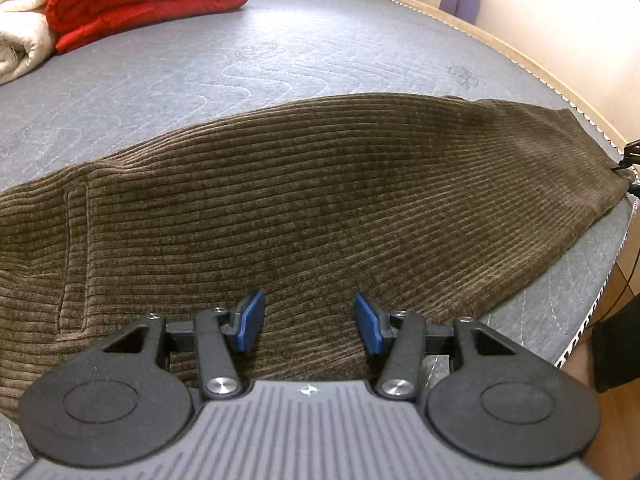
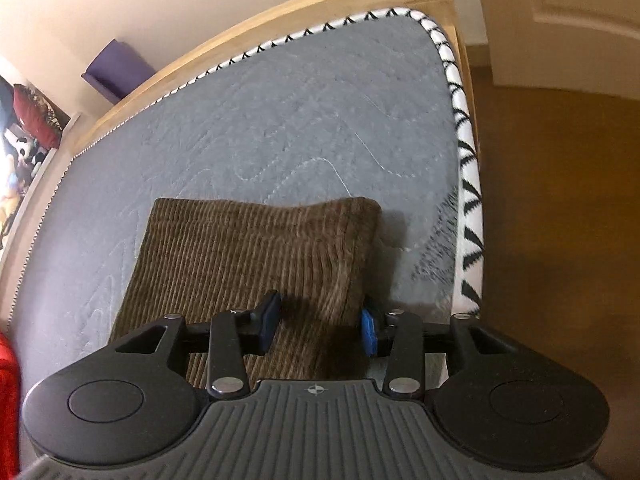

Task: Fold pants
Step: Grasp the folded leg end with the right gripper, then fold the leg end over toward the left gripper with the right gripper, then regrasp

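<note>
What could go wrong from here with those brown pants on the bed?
The pants lie close to the mattress edge, so a tug might drag the leg end off the side. Both the left hand-held gripper and the right hand-held gripper are open above thick ribbed cloth; closing too shallow might catch only the top layer, leaving the fold uneven.

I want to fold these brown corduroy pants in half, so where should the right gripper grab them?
Probably the cuff end of the pants, at the corner nearest the mattress edge. The open right gripper already straddles that side edge, so pinch there, coming in low from the near side.
</note>
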The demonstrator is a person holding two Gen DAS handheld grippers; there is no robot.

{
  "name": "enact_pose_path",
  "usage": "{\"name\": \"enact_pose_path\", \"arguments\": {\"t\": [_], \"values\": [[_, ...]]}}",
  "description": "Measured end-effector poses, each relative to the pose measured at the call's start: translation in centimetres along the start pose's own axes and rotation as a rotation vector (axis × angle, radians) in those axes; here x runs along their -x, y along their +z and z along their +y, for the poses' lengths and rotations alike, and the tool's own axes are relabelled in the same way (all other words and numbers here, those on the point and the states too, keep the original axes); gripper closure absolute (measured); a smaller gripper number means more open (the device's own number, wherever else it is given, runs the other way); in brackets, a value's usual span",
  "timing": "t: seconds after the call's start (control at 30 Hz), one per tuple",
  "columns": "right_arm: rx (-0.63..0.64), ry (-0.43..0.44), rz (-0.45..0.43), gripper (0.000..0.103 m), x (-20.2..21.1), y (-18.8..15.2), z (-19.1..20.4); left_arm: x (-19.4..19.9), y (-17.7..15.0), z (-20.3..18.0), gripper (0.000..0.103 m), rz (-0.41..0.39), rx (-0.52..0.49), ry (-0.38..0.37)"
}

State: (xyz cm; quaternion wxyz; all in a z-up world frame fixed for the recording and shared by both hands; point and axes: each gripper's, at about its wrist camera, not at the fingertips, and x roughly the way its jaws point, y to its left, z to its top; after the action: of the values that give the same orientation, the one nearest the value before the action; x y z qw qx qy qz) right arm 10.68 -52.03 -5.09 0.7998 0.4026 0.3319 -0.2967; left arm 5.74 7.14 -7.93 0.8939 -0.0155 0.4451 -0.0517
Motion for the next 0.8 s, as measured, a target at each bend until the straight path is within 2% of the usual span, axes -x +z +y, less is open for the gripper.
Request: {"name": "enact_pose_path", "arguments": {"t": [0.07,0.1,0.17,0.23,0.33,0.43,0.5,0.57,0.63,0.7,0.8], "values": [[-0.003,-0.014,-0.017,0.081,-0.1,0.0,0.2,0.1,-0.2,-0.1,0.047,-0.002,-0.002,0.002],[-0.014,-0.013,-0.02,0.087,-0.1,0.1,0.1,0.0,-0.2,-0.1,0.047,-0.003,-0.002,0.003],[-0.057,-0.01,-0.033,0.089,0.4,0.3,0.2,0.0,0.0,0.3,0.047,-0.003,-0.001,0.005],[-0.045,-0.001,-0.063,0.091,1.3,0.5,1.3,0.3,0.0,0.4,0.047,-0.003,-0.001,0.004],[0.087,0.031,-0.146,0.091,3.8,0.0,4.6,0.6,0.0,0.5,0.047,-0.002,0.002,0.001],[0.302,0.076,-0.244,0.092,7.6,-2.5,8.8,0.8,0.0,0.6,0.047,0.0,0.009,-0.003],[0.546,0.129,-0.335,0.092,11.0,-6.3,12.3,0.9,-0.1,0.7,0.047,0.002,0.009,-0.007],[0.818,0.241,-0.417,0.092,14.7,-11.8,15.3,0.9,0.0,0.8,0.047,0.004,0.012,-0.009],[1.046,0.369,-0.469,0.091,18.0,-17.7,16.6,1.0,0.1,0.8,0.047,0.006,0.014,-0.01],[1.274,0.521,-0.403,0.089,20.4,-24.2,16.8,0.9,0.2,0.8,0.047,0.008,0.015,-0.008],[1.555,0.612,-0.192,0.085,20.9,-33.2,15.0,0.9,0.2,0.8,0.046,0.012,0.018,-0.009]]}}
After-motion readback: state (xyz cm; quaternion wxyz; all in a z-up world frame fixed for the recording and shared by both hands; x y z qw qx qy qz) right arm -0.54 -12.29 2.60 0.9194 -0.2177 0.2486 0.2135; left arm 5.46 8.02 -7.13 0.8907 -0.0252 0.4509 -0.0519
